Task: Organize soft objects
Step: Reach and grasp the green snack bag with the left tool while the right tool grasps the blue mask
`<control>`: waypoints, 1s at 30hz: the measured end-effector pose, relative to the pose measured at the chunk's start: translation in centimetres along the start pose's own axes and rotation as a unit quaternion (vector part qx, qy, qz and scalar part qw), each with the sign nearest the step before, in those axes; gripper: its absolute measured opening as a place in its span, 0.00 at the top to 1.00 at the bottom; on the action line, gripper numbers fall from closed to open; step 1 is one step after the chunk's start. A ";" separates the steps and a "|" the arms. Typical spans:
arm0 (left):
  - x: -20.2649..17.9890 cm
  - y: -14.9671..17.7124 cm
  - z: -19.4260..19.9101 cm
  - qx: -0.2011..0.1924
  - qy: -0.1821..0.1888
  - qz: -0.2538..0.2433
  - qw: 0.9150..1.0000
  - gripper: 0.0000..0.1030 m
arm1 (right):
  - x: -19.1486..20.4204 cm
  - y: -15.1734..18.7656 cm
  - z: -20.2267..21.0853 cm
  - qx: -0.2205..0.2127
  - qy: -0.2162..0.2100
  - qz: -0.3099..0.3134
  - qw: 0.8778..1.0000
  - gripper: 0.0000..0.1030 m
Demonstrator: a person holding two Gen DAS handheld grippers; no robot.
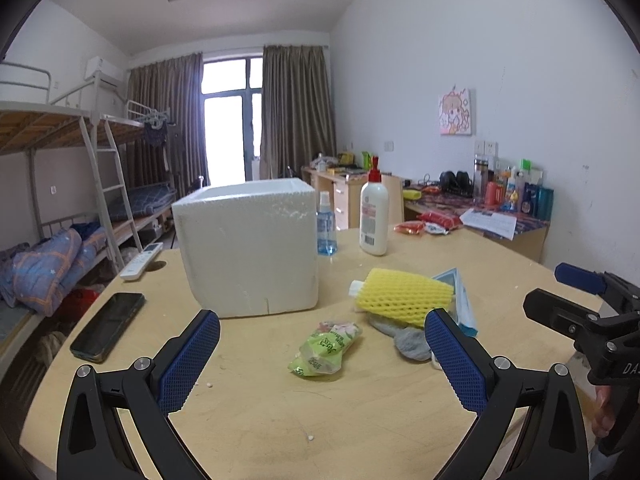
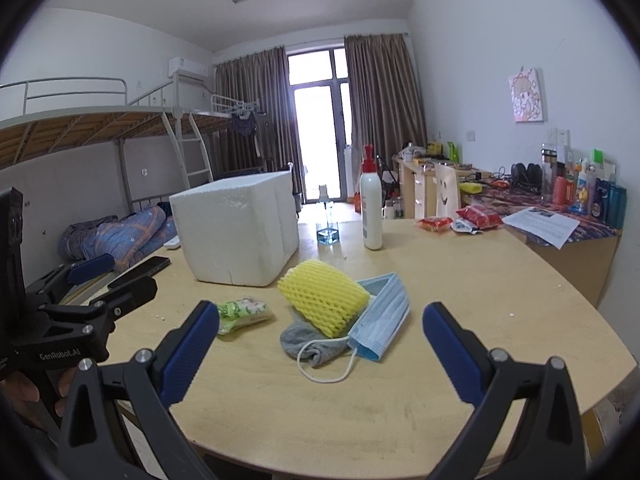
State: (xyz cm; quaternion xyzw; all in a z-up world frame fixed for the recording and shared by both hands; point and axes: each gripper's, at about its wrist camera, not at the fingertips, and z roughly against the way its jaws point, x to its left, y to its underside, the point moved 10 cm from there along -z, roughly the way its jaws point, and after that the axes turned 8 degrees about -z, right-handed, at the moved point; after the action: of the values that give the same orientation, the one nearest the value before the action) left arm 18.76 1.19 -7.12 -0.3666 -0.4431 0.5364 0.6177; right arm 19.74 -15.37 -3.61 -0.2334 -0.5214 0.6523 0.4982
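A white foam box point(image 1: 248, 248) point(image 2: 236, 228) stands on the round wooden table point(image 1: 280, 420) point(image 2: 480, 300). In front of it lie a yellow foam net sleeve point(image 1: 404, 295) point(image 2: 324, 297), a grey sock point(image 1: 408, 340) point(image 2: 308, 340) under it, a blue face mask point(image 1: 464, 300) point(image 2: 384, 320) and a green tissue pack point(image 1: 326, 348) point(image 2: 242, 312). My left gripper point(image 1: 320, 360) is open and empty, just short of the tissue pack. My right gripper point(image 2: 320, 352) is open and empty, just short of the sock and mask. Each gripper shows in the other's view point(image 1: 580, 304) point(image 2: 108, 280).
A black phone point(image 1: 108, 326) point(image 2: 146, 270) and a white remote point(image 1: 142, 260) lie left of the box. A lotion bottle point(image 1: 374, 216) point(image 2: 370, 208) and a blue spray bottle point(image 1: 326, 224) point(image 2: 327, 220) stand behind it. Red snack packs point(image 2: 460, 218) lie at the far right edge.
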 end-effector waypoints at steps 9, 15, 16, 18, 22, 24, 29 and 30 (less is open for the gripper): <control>0.1 0.9 -3.3 0.046 0.002 -0.011 0.999 0.01 | -0.2 0.2 -3.0 0.032 -0.009 0.005 0.999 0.00; 0.0 1.7 -5.5 0.080 0.006 -0.022 0.997 0.01 | -0.8 0.8 -5.2 0.061 -0.010 0.005 0.998 0.00; 0.0 1.9 -6.0 0.086 0.010 -0.022 0.996 0.01 | -0.8 0.8 -5.4 0.065 -0.010 0.006 0.998 0.00; 0.0 2.1 -6.6 0.095 0.016 -0.022 0.995 0.01 | -0.9 0.8 -6.0 0.073 -0.010 0.009 0.997 0.00; 0.0 2.7 -7.9 0.112 0.020 -0.025 0.993 0.01 | -1.7 0.8 -7.0 0.083 -0.003 0.009 0.996 0.00; 0.0 3.1 -8.7 0.122 0.022 -0.028 0.992 0.01 | -2.3 0.9 -7.4 0.089 0.003 0.008 0.996 0.00; 0.0 3.9 -9.9 0.140 0.028 -0.026 0.989 0.01 | -3.1 1.0 -8.6 0.102 0.020 0.016 0.994 0.01; 0.0 4.1 -10.2 0.144 0.030 -0.027 0.989 0.01 | -3.3 0.9 -8.6 0.101 0.022 0.015 0.994 0.02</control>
State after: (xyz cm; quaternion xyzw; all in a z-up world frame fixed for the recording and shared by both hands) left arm 26.93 2.06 -14.32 -0.2780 -0.3517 0.5666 0.6913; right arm 27.79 -14.39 -8.11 -0.2042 -0.4378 0.7038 0.5208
